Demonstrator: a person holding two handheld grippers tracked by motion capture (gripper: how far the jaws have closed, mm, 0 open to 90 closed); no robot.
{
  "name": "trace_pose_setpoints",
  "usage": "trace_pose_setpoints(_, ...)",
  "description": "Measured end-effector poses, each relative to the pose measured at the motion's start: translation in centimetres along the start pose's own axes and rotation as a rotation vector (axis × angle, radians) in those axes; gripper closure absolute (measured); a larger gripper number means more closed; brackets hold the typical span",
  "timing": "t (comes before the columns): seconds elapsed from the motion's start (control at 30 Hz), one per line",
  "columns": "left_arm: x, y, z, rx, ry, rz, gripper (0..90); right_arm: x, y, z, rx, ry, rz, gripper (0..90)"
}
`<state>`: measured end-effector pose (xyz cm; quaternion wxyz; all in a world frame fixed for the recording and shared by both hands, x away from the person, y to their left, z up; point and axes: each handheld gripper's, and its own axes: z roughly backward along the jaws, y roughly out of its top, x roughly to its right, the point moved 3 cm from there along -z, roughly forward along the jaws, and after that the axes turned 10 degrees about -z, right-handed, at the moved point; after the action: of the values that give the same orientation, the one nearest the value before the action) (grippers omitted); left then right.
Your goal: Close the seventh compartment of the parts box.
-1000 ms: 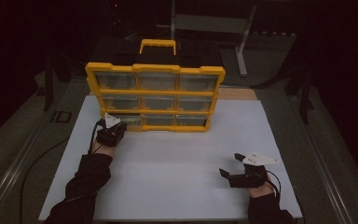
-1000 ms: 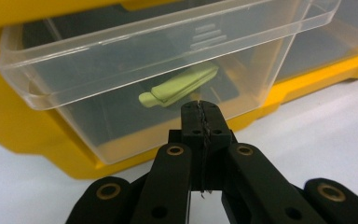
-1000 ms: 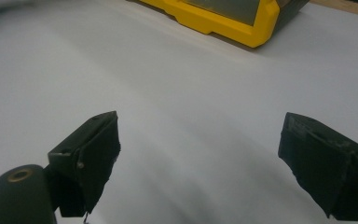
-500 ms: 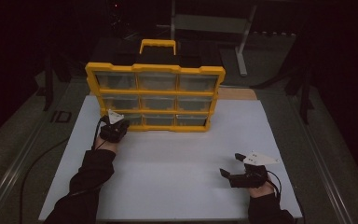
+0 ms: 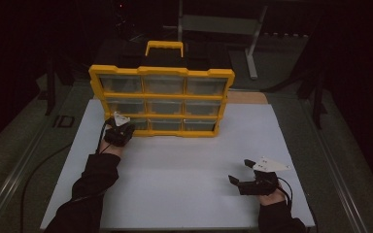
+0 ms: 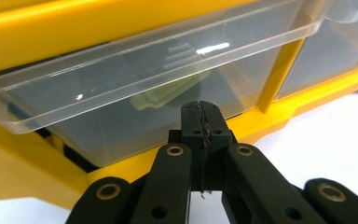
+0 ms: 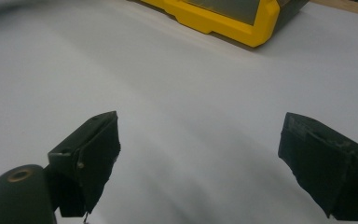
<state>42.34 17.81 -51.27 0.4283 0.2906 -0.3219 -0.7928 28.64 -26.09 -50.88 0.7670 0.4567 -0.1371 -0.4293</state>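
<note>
Drawer (image 6: 135,88), clear plastic, bottom left of yellow organizer (image 5: 161,101) at far edge of white worktop (image 5: 184,165). Left gripper (image 6: 200,122) jaws pressed together, empty, tips at drawer front, likely to push it. Right gripper (image 7: 200,163) wide open, empty, parked near right front corner.

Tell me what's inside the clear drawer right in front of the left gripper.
Through the clear drawer, a pale green flat piece shows just above the shut left gripper. The glare and the drawer's front lip blur its shape; the drawer's back is hidden.
</note>
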Motion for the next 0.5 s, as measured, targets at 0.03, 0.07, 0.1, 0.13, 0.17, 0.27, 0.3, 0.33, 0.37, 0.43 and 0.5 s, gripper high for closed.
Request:
trace_pose_setpoints(0.03,0.0,0.1,0.1,-0.004,0.005,0.008,89.5,0.0,0.0,0.0,0.001,0.0,-0.001,12.4)
trace_pose_setpoints(0.07,0.0,0.1,0.1,-0.007,0.009,0.017,89.5,0.0,0.0,0.0,0.002,0.0,-0.001,12.4)
trace_pose_setpoints(0.1,-0.1,0.1,0.2,-0.008,0.004,0.026,89.4,0.0,0.0,0.0,0.001,-0.001,0.0,12.4)
trace_pose_setpoints(0.13,-0.1,0.1,0.3,-0.01,0.0,0.03,89.3,0.0,0.0,0.0,0.002,-0.001,0.0,12.4)
trace_pose_setpoints(0.17,-0.1,0.1,0.4,-0.013,0.0,0.032,89.3,0.0,0.0,0.0,0.002,0.0,-0.001,12.4)
trace_pose_setpoints(0.27,-0.2,-0.2,0.7,-0.022,-0.006,0.043,88.3,0.0,0.0,0.0,0.002,0.0,-0.001,12.4)
trace_pose_setpoints(0.3,-0.2,-0.2,0.7,-0.022,-0.006,0.043,85.0,0.0,0.0,0.0,0.002,0.0,-0.001,12.4)
trace_pose_setpoints(0.33,-0.2,-0.3,0.9,-0.02,-0.004,0.051,85.0,0.0,0.0,0.0,0.002,-0.001,-0.001,12.4)
trace_pose_setpoints(0.37,-0.2,-0.4,1.0,-0.02,-0.008,0.057,83.5,0.0,0.0,0.0,0.003,0.0,-0.001,12.4)
trace_pose_setpoints(0.43,-0.3,-0.5,1.2,-0.021,-0.004,0.061,77.3,0.0,0.1,0.0,0.003,-0.001,0.001,12.4)
trace_pose_setpoints(0.5,-0.3,-0.6,1.4,-0.023,-0.005,0.072,72.8,0.0,0.1,0.0,0.002,-0.001,0.001,12.4)
